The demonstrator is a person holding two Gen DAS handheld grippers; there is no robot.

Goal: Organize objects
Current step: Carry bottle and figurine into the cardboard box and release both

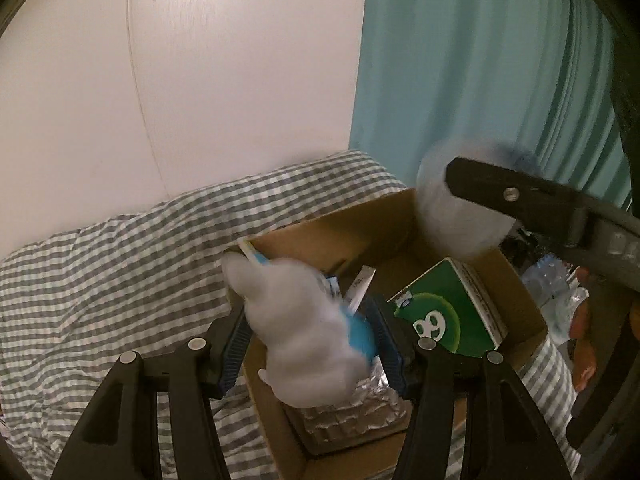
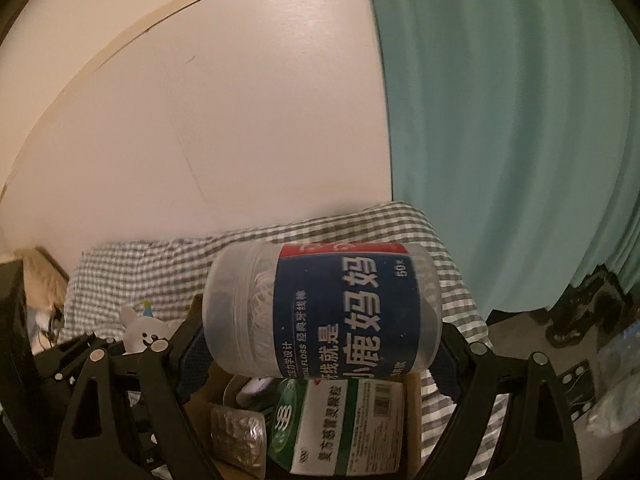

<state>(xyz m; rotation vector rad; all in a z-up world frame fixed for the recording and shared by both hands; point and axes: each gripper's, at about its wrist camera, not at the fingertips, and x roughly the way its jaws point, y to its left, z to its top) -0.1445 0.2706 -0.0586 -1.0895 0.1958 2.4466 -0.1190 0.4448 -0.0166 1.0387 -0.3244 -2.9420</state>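
Observation:
An open cardboard box (image 1: 360, 216) stands on a grey-checked bed. My left gripper (image 1: 312, 340) hangs over its near left corner, with a white plush toy (image 1: 304, 328) with a blue patch between its blue pads. The toy is blurred and looks loose in the jaws. In the right wrist view the toy (image 2: 140, 332) shows at the left. My right gripper (image 2: 320, 352) is shut on the two ends of a clear dental floss jar (image 2: 320, 308) with a blue label, held crosswise above the box. One right finger (image 1: 512, 196) and the jar (image 1: 452, 220) show above the box's far right corner.
Inside the box lie a green medicine carton (image 1: 440, 308), a silver blister pack (image 1: 360, 412) and a blue-and-white packet (image 1: 256, 258). The checked bedding (image 1: 100, 280) meets a pale wall behind. A teal curtain (image 1: 480, 80) hangs at the right, with plastic bottles (image 1: 560, 292) on the floor below.

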